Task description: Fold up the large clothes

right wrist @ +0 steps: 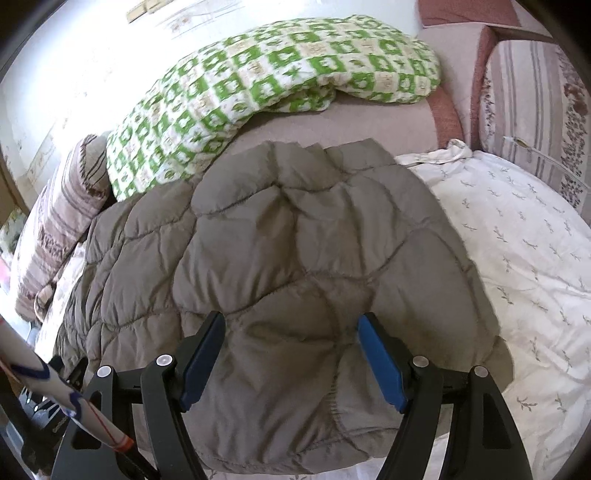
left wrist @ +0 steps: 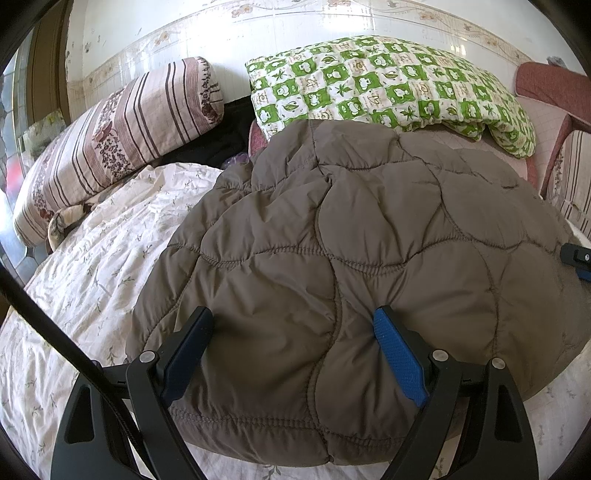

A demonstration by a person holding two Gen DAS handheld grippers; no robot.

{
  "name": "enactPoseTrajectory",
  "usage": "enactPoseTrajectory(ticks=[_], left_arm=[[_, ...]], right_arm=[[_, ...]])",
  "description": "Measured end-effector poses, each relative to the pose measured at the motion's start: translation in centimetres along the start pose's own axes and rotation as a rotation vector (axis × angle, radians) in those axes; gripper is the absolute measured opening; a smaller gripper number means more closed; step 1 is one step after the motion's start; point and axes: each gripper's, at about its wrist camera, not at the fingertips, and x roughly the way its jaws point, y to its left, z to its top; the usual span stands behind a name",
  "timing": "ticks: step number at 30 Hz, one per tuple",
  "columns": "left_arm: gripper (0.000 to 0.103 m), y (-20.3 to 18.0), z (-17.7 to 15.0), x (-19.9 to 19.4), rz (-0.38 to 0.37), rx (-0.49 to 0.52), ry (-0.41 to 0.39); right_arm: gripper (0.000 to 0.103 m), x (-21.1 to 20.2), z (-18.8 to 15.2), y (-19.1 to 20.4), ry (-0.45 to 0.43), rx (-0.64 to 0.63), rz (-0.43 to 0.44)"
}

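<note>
Bedroom in a home, as I see it through both wrist cameras: bed (left wrist: 85, 266) under a white sprigged sheet, striped floral bolster (left wrist: 118, 144), green-and-white checked quilt (left wrist: 388, 85), glossy tiled wall (left wrist: 258, 33) with a flowered border.

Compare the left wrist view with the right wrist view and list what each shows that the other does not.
Only the left wrist view shows a dark cloth between the pillows and the tip of the right gripper. Only the right wrist view shows a white sleeve with blue and red lines. Both show the brown quilted padded jacket on the white floral bedsheet, the green-and-white checked quilt and the striped floral pillow.
</note>
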Motion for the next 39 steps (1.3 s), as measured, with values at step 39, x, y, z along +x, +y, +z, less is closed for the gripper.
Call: enactPoseTrajectory(ticks=[39], left_arm=[[0.088,17.9,-5.6,0.5,-0.472,-0.935,0.439]], right_arm=[[0.085,-2.1,-5.0,-15.8,0.155,0.756,0.213]])
